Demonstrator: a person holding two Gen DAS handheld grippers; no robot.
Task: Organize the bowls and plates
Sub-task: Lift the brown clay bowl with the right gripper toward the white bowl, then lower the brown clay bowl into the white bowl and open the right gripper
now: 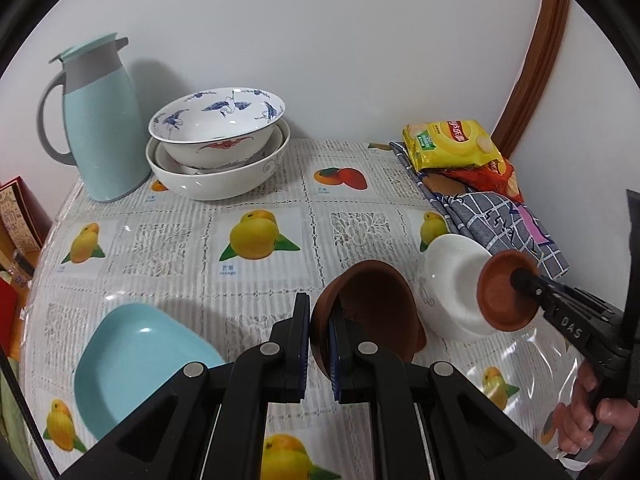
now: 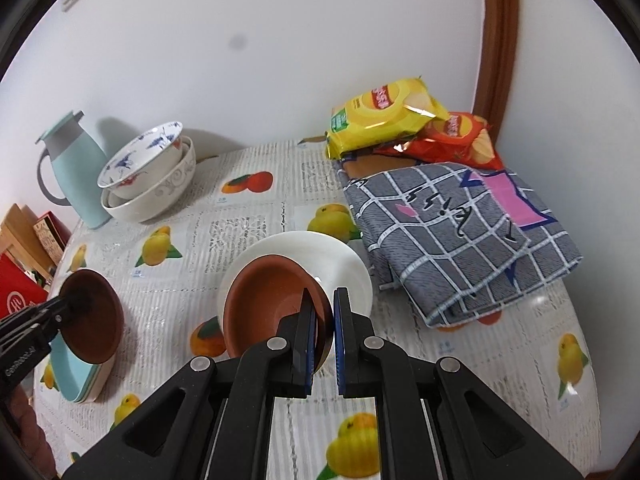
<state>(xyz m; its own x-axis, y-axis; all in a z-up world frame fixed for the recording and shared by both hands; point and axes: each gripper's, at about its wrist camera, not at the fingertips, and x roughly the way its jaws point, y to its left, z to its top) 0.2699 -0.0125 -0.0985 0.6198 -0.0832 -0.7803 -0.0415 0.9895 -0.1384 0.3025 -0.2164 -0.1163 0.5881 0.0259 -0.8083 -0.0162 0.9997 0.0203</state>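
In the left wrist view my left gripper (image 1: 319,304) is shut on the rim of a brown bowl (image 1: 372,304), held tilted above the table beside a light blue plate (image 1: 136,360). My right gripper (image 2: 323,292) is shut on the rim of a second brown bowl (image 2: 268,304), one finger inside it. A white bowl (image 2: 344,256) sits right behind that one; I cannot tell whether they touch. The right wrist view shows the left gripper (image 2: 78,300) and its brown bowl (image 2: 100,320) hanging over the stacked blue plates (image 2: 80,380). Stacked white bowls (image 1: 218,148) stand at the back.
A pale blue jug (image 1: 100,120) stands by the wall left of the bowl stack. Folded checked cloth (image 2: 460,232) and snack bags (image 2: 384,116) fill the back right corner. The fruit-print tablecloth (image 1: 256,236) covers the table. Red boxes (image 2: 20,296) sit off its left edge.
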